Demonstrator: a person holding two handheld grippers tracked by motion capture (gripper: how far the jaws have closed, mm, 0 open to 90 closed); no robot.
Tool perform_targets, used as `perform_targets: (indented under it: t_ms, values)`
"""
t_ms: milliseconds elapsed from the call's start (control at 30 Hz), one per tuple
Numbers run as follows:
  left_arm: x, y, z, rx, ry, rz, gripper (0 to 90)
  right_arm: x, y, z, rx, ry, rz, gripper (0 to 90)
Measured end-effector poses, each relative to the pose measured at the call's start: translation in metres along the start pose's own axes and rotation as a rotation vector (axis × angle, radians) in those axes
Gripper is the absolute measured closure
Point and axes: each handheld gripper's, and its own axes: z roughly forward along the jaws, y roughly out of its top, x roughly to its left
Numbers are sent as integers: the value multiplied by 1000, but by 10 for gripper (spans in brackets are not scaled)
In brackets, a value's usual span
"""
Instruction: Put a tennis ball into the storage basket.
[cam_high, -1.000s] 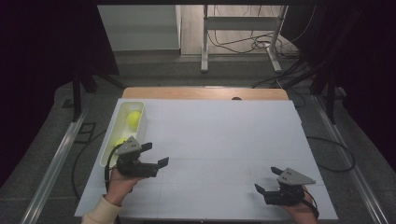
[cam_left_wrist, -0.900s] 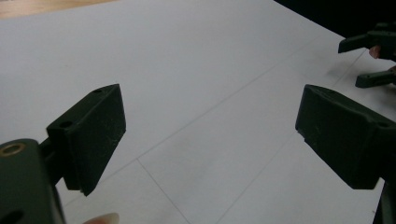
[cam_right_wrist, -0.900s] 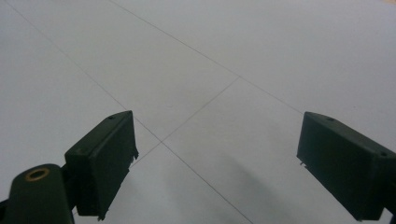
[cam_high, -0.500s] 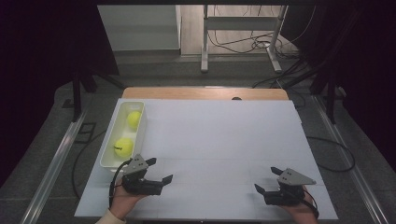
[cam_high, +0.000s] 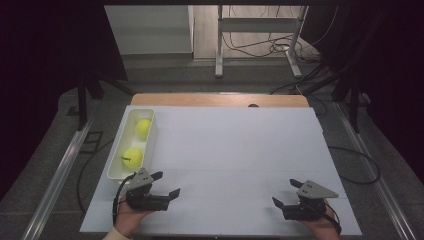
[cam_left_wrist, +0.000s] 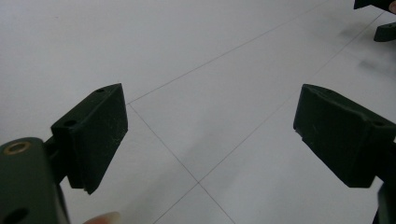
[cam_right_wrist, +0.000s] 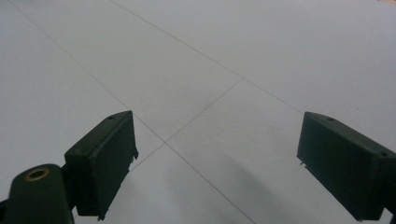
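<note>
Two yellow-green tennis balls, one at the far end and one nearer, lie in a white tray at the table's left edge. My left gripper rests on the white table just in front of the tray's near end, jaws wide open and pointing right, nothing between them. Its own view has the open left gripper over bare white surface. My right gripper sits at the front right, open and empty, pointing left. In its own view the right gripper has its jaws spread over the white sheet.
The white table cover has faint seam lines. A wooden strip runs along the far edge. Beyond it stand a metal stand and floor cables. Metal rails flank the table. The other gripper's jaw tips show far off in the left gripper view.
My left gripper has drawn back from the tray toward the front edge and turned to point right, uncovering the nearer ball. The right gripper has stayed still.
</note>
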Motion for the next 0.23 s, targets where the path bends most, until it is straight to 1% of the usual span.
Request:
perform_targets:
  t_ms: [233]
  values:
    - [-2,0,3,8,-17,15,108,1,0,-1,-8,3,1,123]
